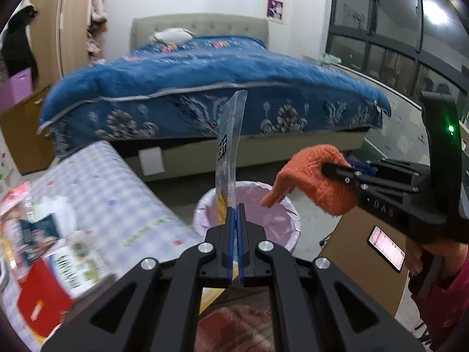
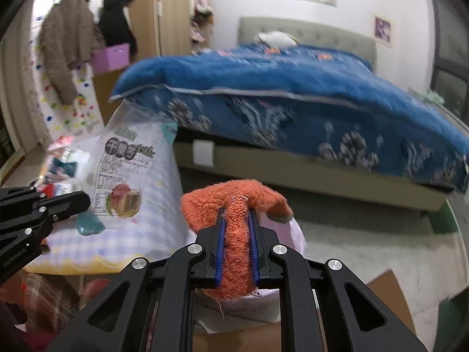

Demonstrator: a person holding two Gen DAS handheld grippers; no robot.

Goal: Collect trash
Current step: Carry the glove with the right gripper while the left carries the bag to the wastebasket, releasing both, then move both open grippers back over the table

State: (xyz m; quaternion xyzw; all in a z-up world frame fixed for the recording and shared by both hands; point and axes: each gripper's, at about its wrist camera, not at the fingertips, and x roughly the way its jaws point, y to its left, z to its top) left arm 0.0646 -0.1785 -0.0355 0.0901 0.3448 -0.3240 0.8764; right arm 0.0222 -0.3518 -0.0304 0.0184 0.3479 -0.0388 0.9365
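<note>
My left gripper (image 1: 236, 206) is shut on a clear plastic snack wrapper (image 1: 230, 152), held edge-on and upright above a bin with a pink liner (image 1: 281, 220). The wrapper also shows flat in the right wrist view (image 2: 126, 173), beside the left gripper (image 2: 85, 201). My right gripper (image 2: 237, 212) is shut on an orange fuzzy sock (image 2: 237, 234). In the left wrist view that sock (image 1: 316, 176) hangs over the bin's right rim, held by the right gripper (image 1: 325, 170). Part of the bin's liner (image 2: 294, 231) shows behind the sock.
A table with a blue checked cloth (image 1: 111, 187) stands left of the bin and carries more wrappers and boxes (image 1: 44, 243). A bed with a blue quilt (image 1: 211, 88) lies behind. A cardboard box with a phone (image 1: 387, 248) is at the right.
</note>
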